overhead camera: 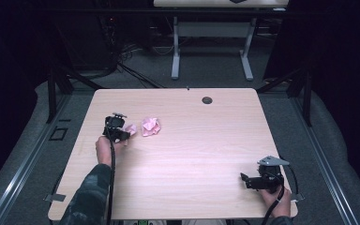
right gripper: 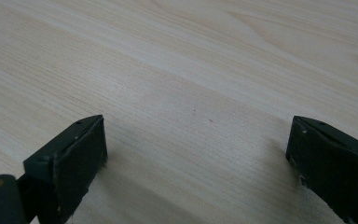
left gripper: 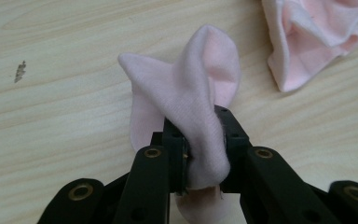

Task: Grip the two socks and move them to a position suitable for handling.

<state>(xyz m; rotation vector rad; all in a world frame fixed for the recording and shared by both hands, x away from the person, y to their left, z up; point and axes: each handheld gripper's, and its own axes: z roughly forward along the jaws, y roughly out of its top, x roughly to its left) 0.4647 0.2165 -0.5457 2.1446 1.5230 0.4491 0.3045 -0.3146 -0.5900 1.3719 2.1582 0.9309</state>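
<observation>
On the light wooden table (overhead camera: 183, 150) lie two pale pink pieces of cloth; no container is among them. The left gripper (overhead camera: 121, 134), held in the person's left hand (overhead camera: 104, 149) over the left part of the tabletop, is clamped on the smaller pink cloth (left gripper: 186, 107). In the left gripper view its two black jaws press from either side on a bunched fold of that cloth, which rises above them in two soft lobes, while a small end of it hangs below the jaws. The second, crumpled pink cloth (overhead camera: 150, 126) rests on the table just beside the held one, apart from the gripper, and appears at the upper right corner in the left gripper view (left gripper: 314, 35).

The right gripper (overhead camera: 246, 179) sits low near the table's right front corner, held by the right hand (overhead camera: 277, 199), well apart from both cloths. Its jaws stand wide apart over bare wood, with nothing between them.

A small dark round hole (overhead camera: 207, 100) marks the table's far side.
</observation>
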